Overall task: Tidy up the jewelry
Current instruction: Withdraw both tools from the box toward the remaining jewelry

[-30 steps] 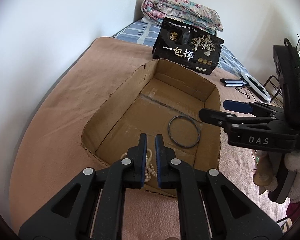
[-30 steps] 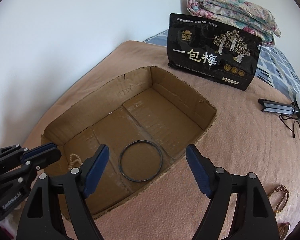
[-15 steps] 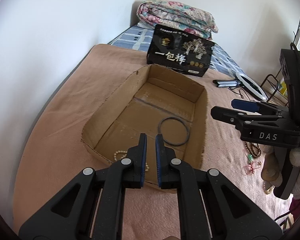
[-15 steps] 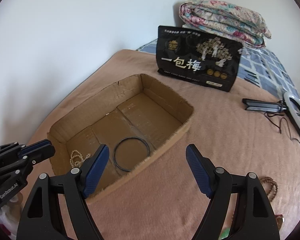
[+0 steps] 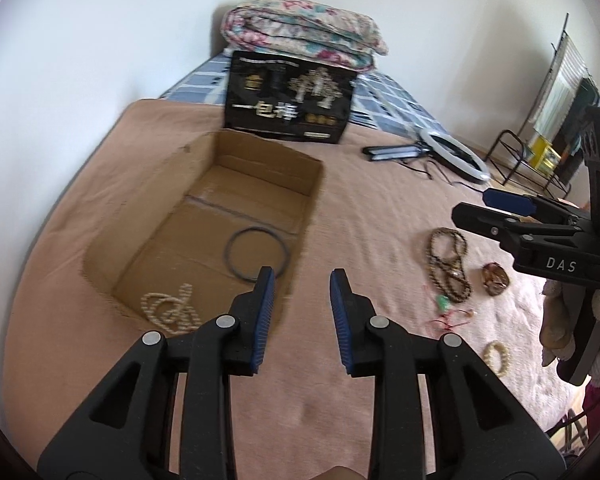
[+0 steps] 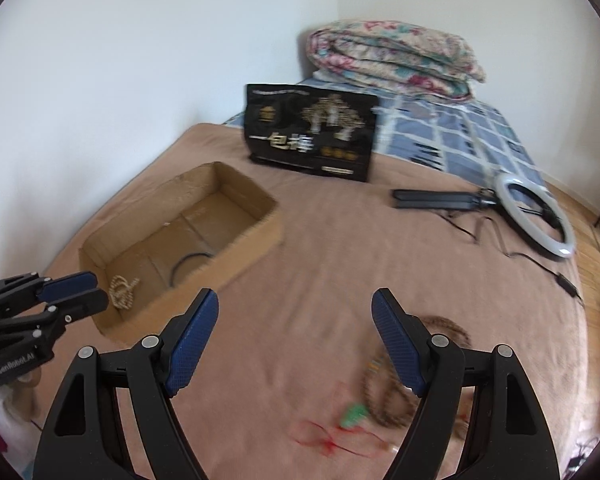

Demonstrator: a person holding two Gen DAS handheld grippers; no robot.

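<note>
An open cardboard box (image 5: 148, 216) lies on the brown blanket. In it are a pearl necklace (image 5: 170, 307) and a dark ring bangle (image 5: 256, 253). My left gripper (image 5: 302, 280) is open and empty, just outside the box's near right corner. My right gripper (image 6: 296, 316) is open and empty above the blanket. Loose on the blanket to the right lie a brown bead necklace (image 5: 448, 264), an amber piece (image 5: 495, 278), a green pendant on red cord (image 6: 352, 416) and a pale bead bracelet (image 5: 496, 356). The box also shows in the right wrist view (image 6: 256, 240).
A black printed bag (image 5: 290, 98) stands behind the box, with a folded floral quilt (image 5: 304, 36) beyond it. A ring light (image 6: 534, 220) with its black stand and cable lies on the blanket at the right. A white wall runs along the left.
My left gripper has opened and pulled back out of the box, leaving the pearl necklace inside. Both grippers have moved back and to the right, towards the loose jewelry.
</note>
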